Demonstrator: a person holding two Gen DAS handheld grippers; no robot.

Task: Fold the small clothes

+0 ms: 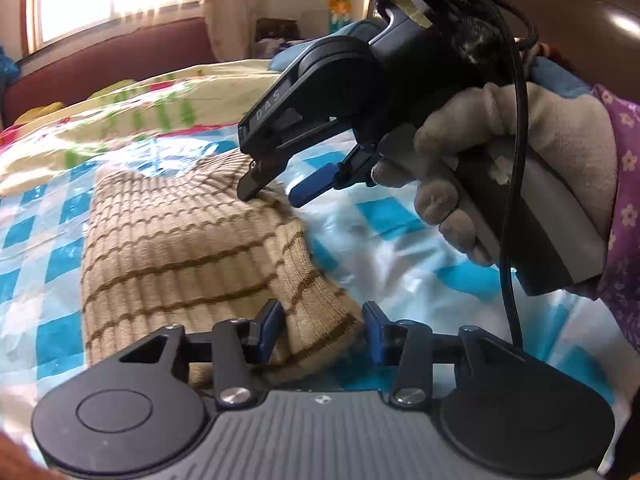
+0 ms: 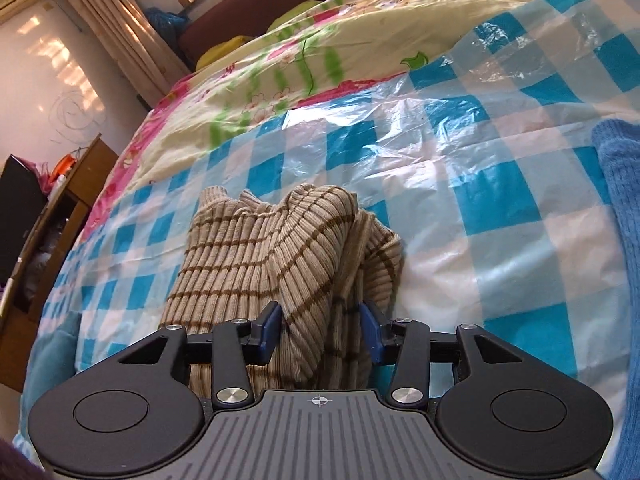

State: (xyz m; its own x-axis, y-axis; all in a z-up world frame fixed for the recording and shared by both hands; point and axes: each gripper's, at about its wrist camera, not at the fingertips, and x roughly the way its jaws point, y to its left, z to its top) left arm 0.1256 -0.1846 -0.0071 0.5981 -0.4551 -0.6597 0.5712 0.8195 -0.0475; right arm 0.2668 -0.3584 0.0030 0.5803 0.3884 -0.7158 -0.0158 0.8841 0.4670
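- Both claws stand with their jaws parted over the same garment, a small beige ribbed knit sweater with thin brown stripes (image 1: 176,248).
- Left gripper (image 1: 323,334), seen from its own camera at 6 o'clock, has its blue pads either side of a ribbed sweater end; the left pad (image 1: 269,330) sits against the knit, the right pad (image 1: 374,330) looks just clear of it, so nothing is pinched.
- Right gripper (image 1: 276,190) reaches in from 1 o'clock in the left wrist view, held by a hand in a grey glove (image 1: 516,168) with a purple flowered sleeve (image 1: 624,184) behind it.
- Its black finger (image 1: 251,184) touches the sweater's far edge, while the blue-padded finger (image 1: 310,190) hangs apart above the sheet.
- From the right wrist camera, the right gripper (image 2: 323,334) straddles a raised fold of the sweater (image 2: 276,256); whether the pads press it I cannot tell, though the gap is wide.
- Sweater lies bunched and partly folded at the centre of a blue-and-white checked plastic sheet (image 2: 500,216).
- Toward 12 o'clock the sheet covers a cream floral bedspread (image 2: 360,40).
- At 3 o'clock in the right wrist view, a blue knit cloth (image 2: 620,208) lies on the sheet, well apart from the sweater.
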